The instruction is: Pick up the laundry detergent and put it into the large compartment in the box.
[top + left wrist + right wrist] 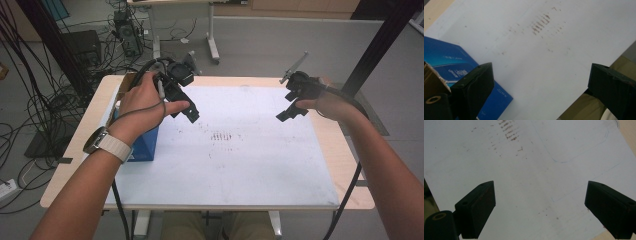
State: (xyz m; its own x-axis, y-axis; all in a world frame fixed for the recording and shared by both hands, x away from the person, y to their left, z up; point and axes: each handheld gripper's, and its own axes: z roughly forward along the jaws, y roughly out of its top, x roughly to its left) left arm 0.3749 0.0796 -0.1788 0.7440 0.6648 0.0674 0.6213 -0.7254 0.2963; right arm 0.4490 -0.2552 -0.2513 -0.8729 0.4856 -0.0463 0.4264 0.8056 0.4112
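While both grippers are held above a white board [240, 165] that covers most of a light wooden table [345, 150], nothing is gripped by either. The left gripper [187, 111] is held by the left hand [145, 102] over the board's far left part, and in the left gripper view its two black jaws are seen set wide apart with only bare board between them. A blue box [145, 145] is found at the left edge of the board, just beneath the left wrist, on which a watch with a pale strap [107, 142] is worn. In the left gripper view the blue box [454, 62] is seen just behind the left-hand jaw; its lid is closed, so its contents cannot be told. A brown cardboard edge [431, 77] is glimpsed beside it.

The right gripper [290, 111] is held by the right hand [325, 102] over the far right part of the board, well apart from the box. Its jaws are likewise spread wide over empty board. A patch of brownish smudges [222, 137] is marked on the board between the two grippers. Tangled cables [45, 100] are strewn on the floor to the left of the table.
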